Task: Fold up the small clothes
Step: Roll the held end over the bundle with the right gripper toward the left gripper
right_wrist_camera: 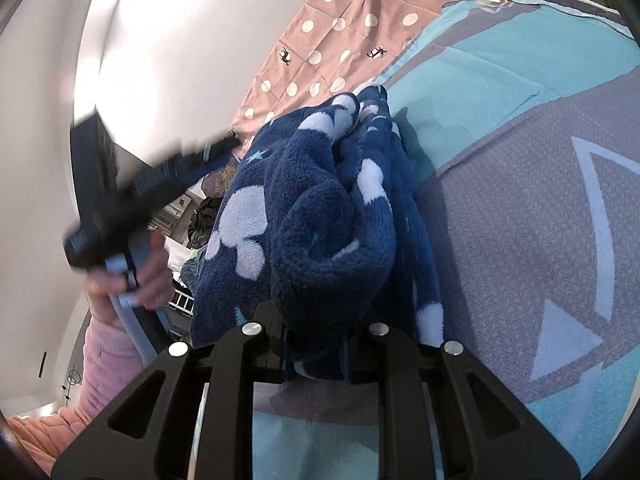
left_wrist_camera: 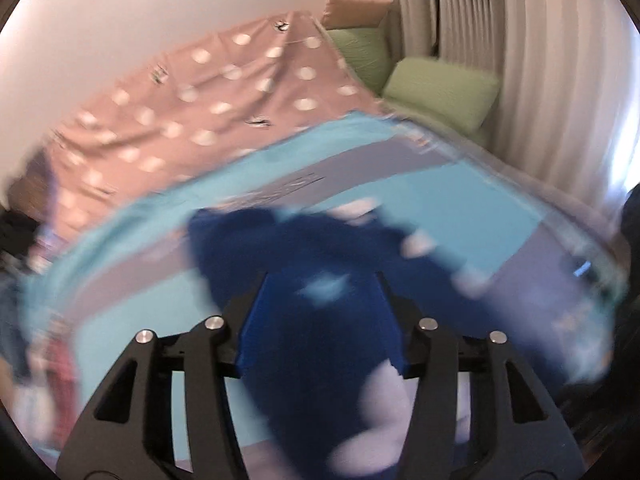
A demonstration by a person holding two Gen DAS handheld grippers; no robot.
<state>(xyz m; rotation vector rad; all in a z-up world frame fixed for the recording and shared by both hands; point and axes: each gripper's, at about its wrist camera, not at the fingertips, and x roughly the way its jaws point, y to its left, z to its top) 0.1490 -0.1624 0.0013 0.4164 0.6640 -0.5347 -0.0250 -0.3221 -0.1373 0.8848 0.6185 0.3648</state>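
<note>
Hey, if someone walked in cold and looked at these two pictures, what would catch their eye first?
First, the dark blue fleece garment with white blotches, bunched in a heap at the centre of both views on the turquoise and grey bed cover. The right gripper is shut on its near edge. Behind it lies a pink polka-dot sheet, with green cushions by the curtains.

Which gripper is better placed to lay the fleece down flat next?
Probably right: the right gripper is clamped on the bunched fleece. The left gripper has jaws apart around it.
</note>
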